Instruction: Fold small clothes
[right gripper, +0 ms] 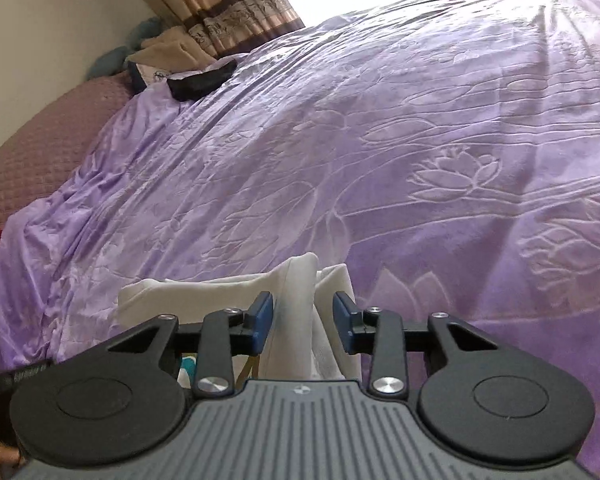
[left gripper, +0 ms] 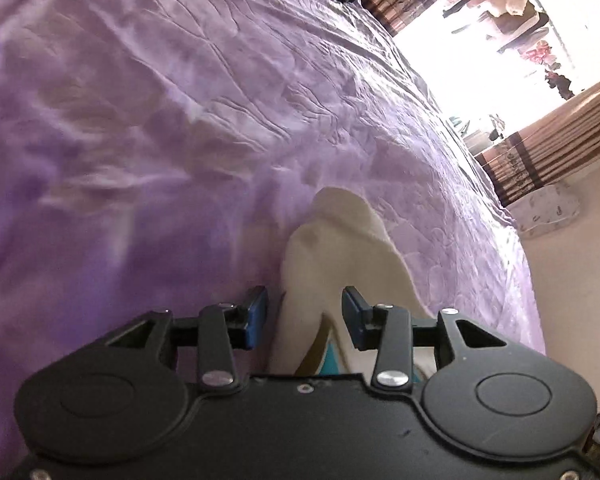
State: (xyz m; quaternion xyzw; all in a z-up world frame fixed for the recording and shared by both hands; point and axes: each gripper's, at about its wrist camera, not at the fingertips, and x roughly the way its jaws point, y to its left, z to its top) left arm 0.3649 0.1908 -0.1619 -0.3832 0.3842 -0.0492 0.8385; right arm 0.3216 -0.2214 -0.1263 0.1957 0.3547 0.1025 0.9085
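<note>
While both wrist views tilt downward over the bed, we see a small cream-white cloth garment [left gripper: 340, 264] lying rumpled on the lilac bedspread embossed with lotus flowers [left gripper: 180, 120], near its close edge. Our left gripper [left gripper: 305, 318] points down at the garment with its blue-padded fingers [left gripper: 258, 316] partly apart; a raised fold lies between them, and the pads stand clear of it on both sides. Our right gripper [right gripper: 303, 322] is angled likewise, jaws at a middling gap around an upright ridge of the same cloth, and we cannot tell whether the pads touch it. A teal patch shows on the garment just beneath each gripper. A dark folded cloth [right gripper: 202, 80] rests far off near the brown striped curtains [right gripper: 236, 4].
</note>
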